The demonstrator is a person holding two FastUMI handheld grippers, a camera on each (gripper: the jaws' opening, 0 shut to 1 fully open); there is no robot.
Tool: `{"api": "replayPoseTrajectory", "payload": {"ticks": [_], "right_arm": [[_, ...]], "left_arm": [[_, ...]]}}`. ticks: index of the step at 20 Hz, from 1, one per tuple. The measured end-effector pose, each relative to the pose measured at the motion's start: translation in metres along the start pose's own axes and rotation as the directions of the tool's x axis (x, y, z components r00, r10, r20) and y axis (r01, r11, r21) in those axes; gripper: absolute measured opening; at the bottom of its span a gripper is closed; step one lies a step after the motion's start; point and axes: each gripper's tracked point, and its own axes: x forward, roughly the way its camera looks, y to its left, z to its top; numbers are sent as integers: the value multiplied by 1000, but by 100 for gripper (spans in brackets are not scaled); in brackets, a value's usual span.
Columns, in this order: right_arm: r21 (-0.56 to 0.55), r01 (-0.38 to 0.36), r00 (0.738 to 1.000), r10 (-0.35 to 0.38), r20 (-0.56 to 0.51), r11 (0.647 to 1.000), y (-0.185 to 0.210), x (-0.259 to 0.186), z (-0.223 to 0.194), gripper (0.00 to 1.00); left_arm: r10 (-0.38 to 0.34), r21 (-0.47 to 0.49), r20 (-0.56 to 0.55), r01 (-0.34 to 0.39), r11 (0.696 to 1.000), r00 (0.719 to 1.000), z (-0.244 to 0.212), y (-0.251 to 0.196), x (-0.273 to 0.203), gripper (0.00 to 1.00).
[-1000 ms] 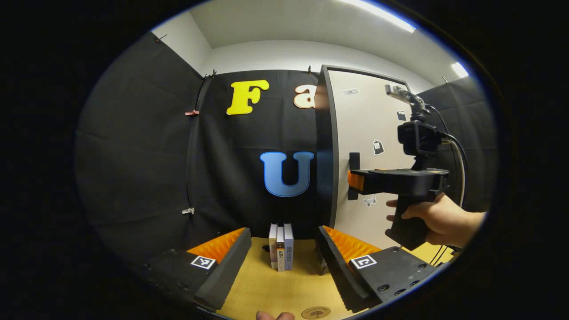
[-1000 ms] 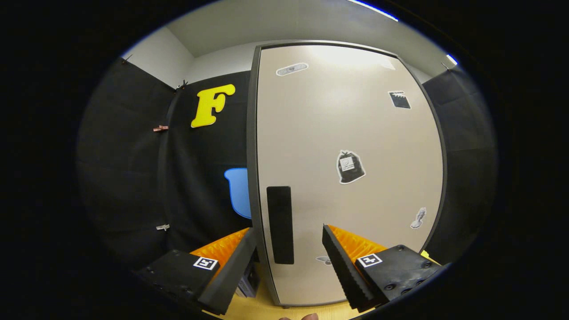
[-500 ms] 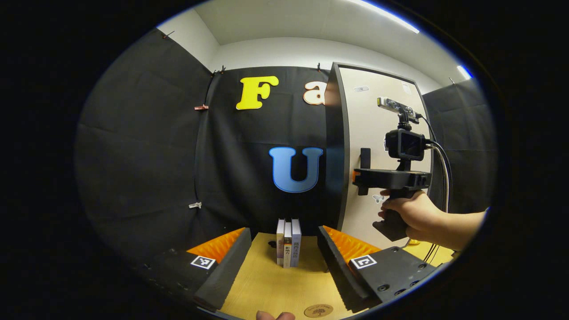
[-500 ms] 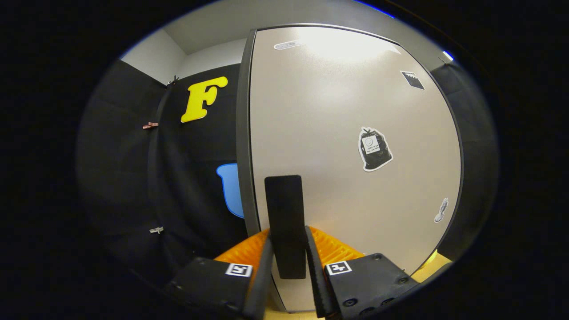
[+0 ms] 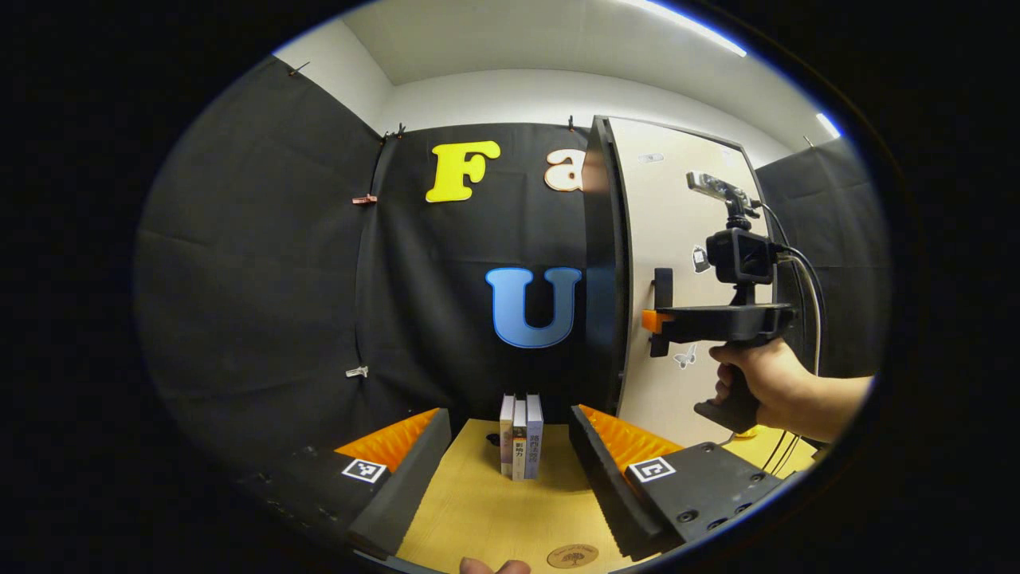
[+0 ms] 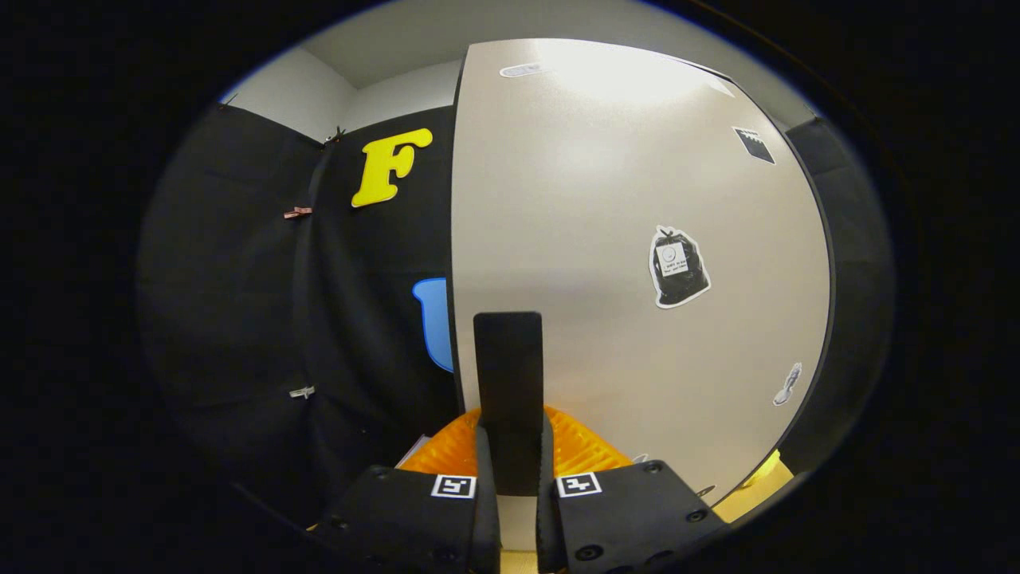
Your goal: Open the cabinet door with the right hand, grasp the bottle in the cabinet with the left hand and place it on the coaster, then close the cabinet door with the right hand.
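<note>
Right gripper view has the right tongs (image 6: 510, 478) at the bottom, their two fingers (image 6: 483, 510) pressed on either side of the dark upright handle (image 6: 508, 383) of the cabinet door (image 6: 637, 239), so they are clenched on it. Just past the fingers the pale door rises ahead and to the right of the tongs, carrying a few small stickers (image 6: 679, 266); its left edge stands just left of the handle. Beyond that edge hangs the black cloth wall (image 6: 239, 279). Left gripper view shows the left tongs (image 5: 510, 478) released, their fingers (image 5: 406, 478) spread wide apart with nothing between them. Close below them, near the right finger, the round coaster (image 5: 573, 555) lies flat on the wooden worktop (image 5: 478, 510), bare of any bottle. Farther ahead, in line with the gap between the fingers, three books (image 5: 520, 436) stand upright side by side on the worktop. Farther off to the right, a hand (image 5: 757, 387) grips the right tongs (image 5: 655, 320) level, their tips at the handle (image 5: 661, 311) on the door (image 5: 669, 263), which appears edge-on and stands slightly out from the cabinet's dark side (image 5: 599, 263). Whether the door has left the frame cannot be told with certainty. The bottle lies hidden inside the cabinet, behind that door. Cables trail down from the right tongs' rear.
</note>
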Motion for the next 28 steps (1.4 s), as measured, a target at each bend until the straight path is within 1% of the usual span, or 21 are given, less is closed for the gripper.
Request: {"api": "replayPoseTrajectory", "payload": {"ticks": [3,4,7,10,14,16,21,22,23,25,28], "right_arm": [[-3,-27,1000,27,9,1000,-1,-39,1,22],[5,-28,1000,28,10,1000,-4,-51,1,22],[35,-44,999,44,7,998,-13,-87,4,22],[49,-45,999,45,10,998,-29,-131,5,22],[67,-36,999,36,-1,997,-58,-177,8,22],[66,-16,1000,16,-2,998,-76,-199,9,22],[52,73,997,-74,16,996,-131,-244,17,21],[53,88,996,-89,12,995,-144,-253,16,20],[57,106,994,-107,19,993,-156,-262,17,16],[63,149,988,-151,24,987,-183,-273,21,16],[39,216,975,-218,38,976,-223,-283,23,15]], "left_arm": [[-26,1,8,26,1000,1000,3,-13,-2,94],[-36,4,9,36,999,999,4,-19,-3,92],[-62,11,23,62,998,998,11,-34,-5,94],[-81,4,40,81,997,996,19,-48,-7,94],[-115,4,42,115,993,993,20,-69,-9,94],[-144,-2,39,145,990,989,18,-85,-9,94],[-210,-23,32,211,977,977,19,-121,-2,94],[-223,-23,35,224,974,974,20,-130,-1,92],[-237,-21,38,238,971,971,22,-138,1,94],[-261,-17,44,262,965,964,24,-154,2,94],[-287,-22,49,288,957,957,28,-178,5,94]]}}
